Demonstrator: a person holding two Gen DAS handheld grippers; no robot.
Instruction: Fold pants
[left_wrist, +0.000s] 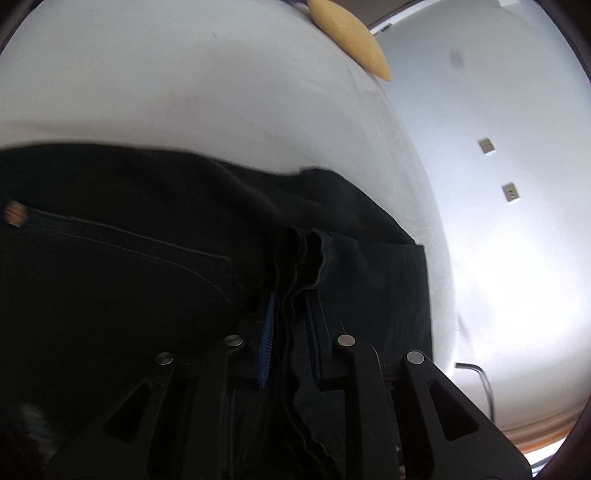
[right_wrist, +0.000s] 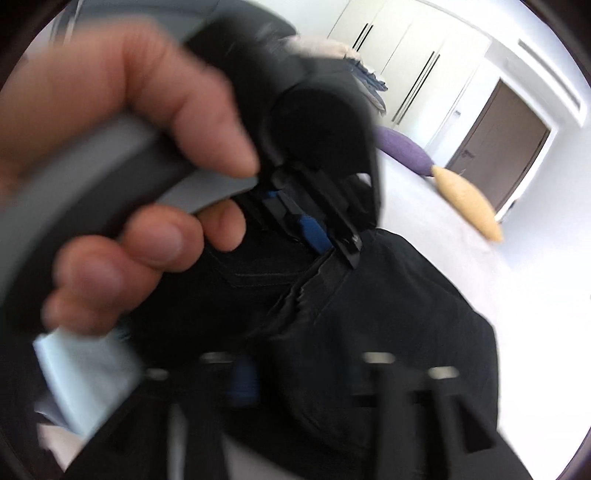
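Black pants (left_wrist: 147, 258) bunch in the left tool's (left_wrist: 291, 306) narrow pinch, tilted down; right tool (right_wrist: 306, 373), at six o'clock, gapes wide.

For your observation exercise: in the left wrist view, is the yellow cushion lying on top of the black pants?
No. The yellow cushion lies far off on the white sheet, apart from the black pants.

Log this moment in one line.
left tool: shut on pants | right tool: open, over pants | surface: white bed

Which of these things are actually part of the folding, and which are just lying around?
Part of the job:
black pants
left gripper, shut on the pants' edge
right gripper, open

Lying about:
yellow cushion
purple cushion
white bed sheet
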